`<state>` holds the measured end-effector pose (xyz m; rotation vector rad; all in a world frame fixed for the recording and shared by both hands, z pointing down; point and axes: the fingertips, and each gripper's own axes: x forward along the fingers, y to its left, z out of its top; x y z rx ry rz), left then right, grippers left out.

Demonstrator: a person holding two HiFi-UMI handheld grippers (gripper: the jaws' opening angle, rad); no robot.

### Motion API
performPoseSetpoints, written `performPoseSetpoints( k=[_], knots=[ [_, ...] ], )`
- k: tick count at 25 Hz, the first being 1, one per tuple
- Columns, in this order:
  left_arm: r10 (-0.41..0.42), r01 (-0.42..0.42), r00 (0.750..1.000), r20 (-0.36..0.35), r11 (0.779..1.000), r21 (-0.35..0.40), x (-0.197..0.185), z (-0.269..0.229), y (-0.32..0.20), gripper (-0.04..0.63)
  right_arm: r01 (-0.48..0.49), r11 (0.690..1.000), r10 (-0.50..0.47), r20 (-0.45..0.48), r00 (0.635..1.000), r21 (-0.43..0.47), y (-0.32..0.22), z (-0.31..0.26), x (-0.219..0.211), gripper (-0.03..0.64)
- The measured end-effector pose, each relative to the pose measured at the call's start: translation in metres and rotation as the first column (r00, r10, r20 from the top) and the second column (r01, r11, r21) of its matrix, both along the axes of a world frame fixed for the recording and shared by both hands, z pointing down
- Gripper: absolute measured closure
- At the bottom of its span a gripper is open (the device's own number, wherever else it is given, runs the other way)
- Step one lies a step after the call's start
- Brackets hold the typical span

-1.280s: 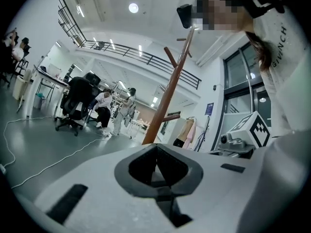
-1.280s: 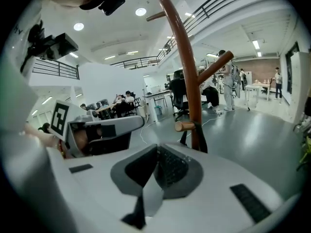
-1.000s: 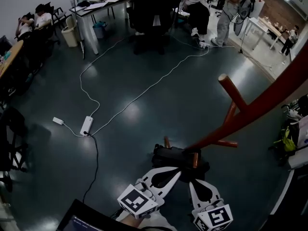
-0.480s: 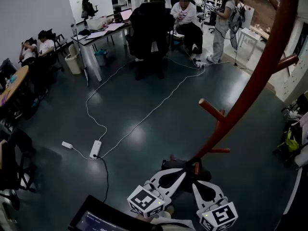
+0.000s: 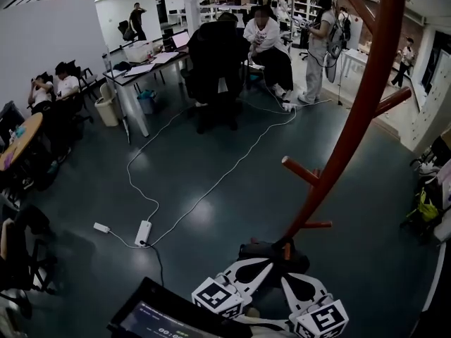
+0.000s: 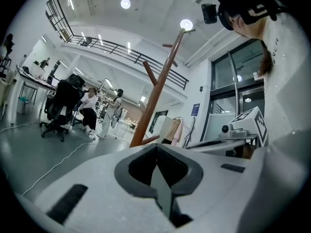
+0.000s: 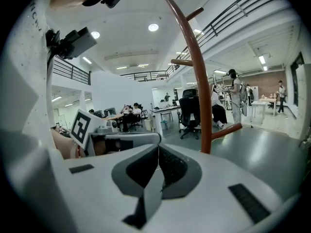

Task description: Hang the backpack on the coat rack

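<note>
The coat rack (image 5: 350,122) is a red-brown curved pole with short pegs (image 5: 300,172) that rises from the floor at lower right. A black backpack (image 5: 266,251) lies on the floor at its foot. My left gripper (image 5: 266,261) and right gripper (image 5: 284,275) point at it from the bottom edge, tips close to it; whether they touch it I cannot tell. In the left gripper view the left gripper (image 6: 156,150) is shut with nothing between the jaws, and the coat rack (image 6: 158,86) stands ahead. The right gripper (image 7: 158,152) is also shut and empty, with the coat rack (image 7: 198,76) close in front.
A white power strip (image 5: 143,232) with long cables lies on the dark floor to the left. A laptop screen (image 5: 163,318) sits at the bottom left. At the back are a black office chair (image 5: 215,51), a desk (image 5: 141,65) and several people. A yellow-green bag (image 5: 423,207) rests at the right.
The head view has tilted up, so the rack's upper part and the far room show. Both grippers stay shut near the backpack at the rack's foot.
</note>
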<state>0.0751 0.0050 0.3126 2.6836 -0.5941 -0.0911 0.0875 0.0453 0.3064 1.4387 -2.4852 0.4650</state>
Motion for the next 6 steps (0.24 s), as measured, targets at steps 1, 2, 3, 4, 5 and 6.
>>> performPoseSetpoints(
  k=[1, 2, 3, 4, 5, 6],
  knots=[
    [0.003, -0.003, 1.000, 0.001, 1.000, 0.001, 0.000, -0.002, -0.003, 0.586, -0.004, 1.000, 0.004, 0.003, 1.000, -0.004, 0.001, 0.001, 0.002, 0.595],
    [0.005, -0.005, 1.000, 0.001, 1.000, 0.005, 0.001, -0.004, -0.005, 0.586, -0.008, 1.000, 0.008, 0.005, 1.000, -0.006, 0.001, 0.001, 0.005, 0.595],
    [0.007, -0.007, 1.000, 0.001, 1.000, 0.012, 0.002, -0.006, -0.006, 0.586, -0.011, 1.000, 0.011, 0.005, 1.000, -0.007, 0.000, 0.001, 0.007, 0.597],
    [0.008, -0.008, 1.000, -0.001, 1.000, 0.017, 0.003, -0.008, -0.006, 0.586, -0.012, 1.000, 0.012, 0.003, 1.000, -0.006, 0.000, 0.000, 0.008, 0.597],
    [0.008, -0.008, 1.000, -0.004, 1.000, 0.022, 0.004, -0.010, -0.006, 0.584, -0.012, 1.000, 0.012, 0.001, 1.000, -0.004, -0.001, -0.001, 0.009, 0.597],
    [0.008, -0.008, 1.000, -0.007, 1.000, 0.025, 0.005, -0.013, -0.006, 0.585, -0.012, 1.000, 0.012, -0.001, 1.000, -0.003, -0.002, -0.002, 0.010, 0.597]
  ],
)
